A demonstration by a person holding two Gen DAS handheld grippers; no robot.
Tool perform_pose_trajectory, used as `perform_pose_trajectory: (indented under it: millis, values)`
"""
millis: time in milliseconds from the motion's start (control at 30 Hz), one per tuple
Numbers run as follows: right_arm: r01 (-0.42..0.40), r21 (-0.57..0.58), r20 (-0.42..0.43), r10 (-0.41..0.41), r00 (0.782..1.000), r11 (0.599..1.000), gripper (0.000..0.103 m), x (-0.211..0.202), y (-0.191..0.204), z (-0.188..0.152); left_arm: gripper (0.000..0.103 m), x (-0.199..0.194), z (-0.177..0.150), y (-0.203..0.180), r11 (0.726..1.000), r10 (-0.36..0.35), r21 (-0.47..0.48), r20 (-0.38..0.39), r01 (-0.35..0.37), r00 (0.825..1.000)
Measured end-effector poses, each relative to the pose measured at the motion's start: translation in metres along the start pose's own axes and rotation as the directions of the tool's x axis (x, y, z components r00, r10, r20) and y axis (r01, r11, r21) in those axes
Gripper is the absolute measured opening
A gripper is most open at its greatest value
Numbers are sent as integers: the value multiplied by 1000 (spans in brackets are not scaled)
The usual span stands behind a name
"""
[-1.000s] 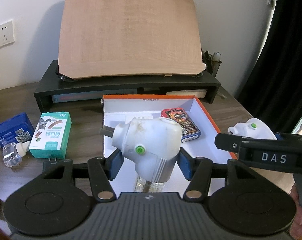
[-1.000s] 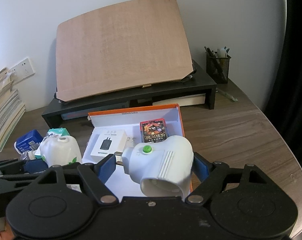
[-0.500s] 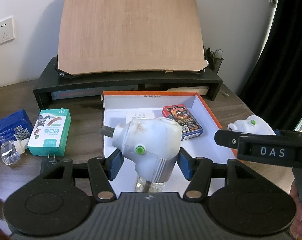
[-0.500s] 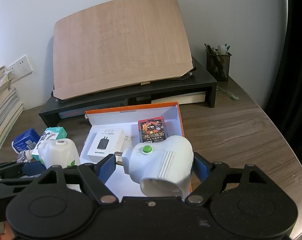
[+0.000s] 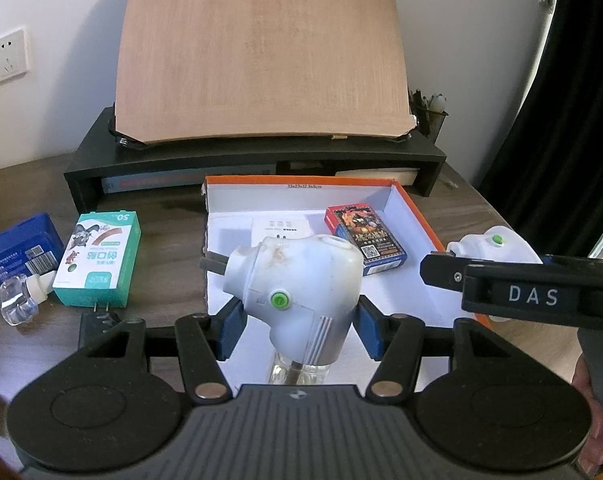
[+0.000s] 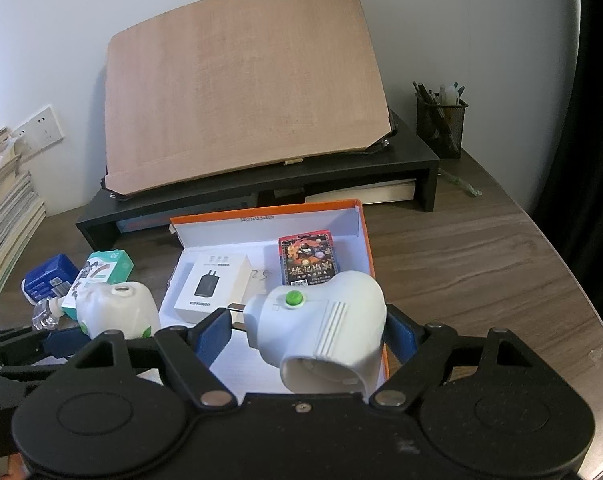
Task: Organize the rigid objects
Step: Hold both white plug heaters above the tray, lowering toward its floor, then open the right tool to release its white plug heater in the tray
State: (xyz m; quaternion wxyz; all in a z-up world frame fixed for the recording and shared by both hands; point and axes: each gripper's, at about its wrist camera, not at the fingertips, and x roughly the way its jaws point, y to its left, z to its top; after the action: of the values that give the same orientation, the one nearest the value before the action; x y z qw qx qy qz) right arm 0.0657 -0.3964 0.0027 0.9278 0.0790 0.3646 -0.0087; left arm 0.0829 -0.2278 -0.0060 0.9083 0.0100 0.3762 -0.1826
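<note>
My left gripper is shut on a stained white plug-in device with a green button and a clear bottle under it. It hangs over the front of the orange-rimmed white box. My right gripper is shut on a cleaner white plug-in device, also green-buttoned, above the box's front right corner. In the left wrist view one of the right gripper's fingers crosses at the right. Inside the box lie a red card deck and a white charger carton.
Left of the box lie a teal carton, a blue carton and a small clear bottle. Behind stands a black riser bearing a tilted wooden board. A pen holder is at the back right, and stacked books at the left.
Both grippers keep hold of their devices. The views have shifted only slightly, with the box and riser a little lower in the left wrist view.
</note>
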Motion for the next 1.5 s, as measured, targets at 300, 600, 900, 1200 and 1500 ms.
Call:
perform_pose_trajectory:
  millis: [300, 600, 900, 1200, 1500]
  values:
    - [-2, -1, -3, 2, 1000, 1000, 96, 2, 0, 0, 59, 2, -1, -1, 1000, -2, 4, -3, 2, 1000]
    - [0, 0, -12, 0, 1000, 1000, 96, 7, -1, 0, 59, 5, -1, -2, 1000, -4, 1, -8, 4, 1000]
    - [-3, -4, -18, 2, 1000, 1000, 96, 11, 1, 1, 59, 6, -1, -1, 1000, -4, 2, -10, 4, 1000]
    - [0, -5, -30, 0, 1000, 1000, 96, 15, 2, 2, 59, 8, -1, 2, 1000, -7, 4, -11, 7, 1000]
    - [0, -7, -34, 0, 999, 1000, 96, 19, 3, 3, 59, 11, 0, 3, 1000, -8, 5, -16, 8, 1000]
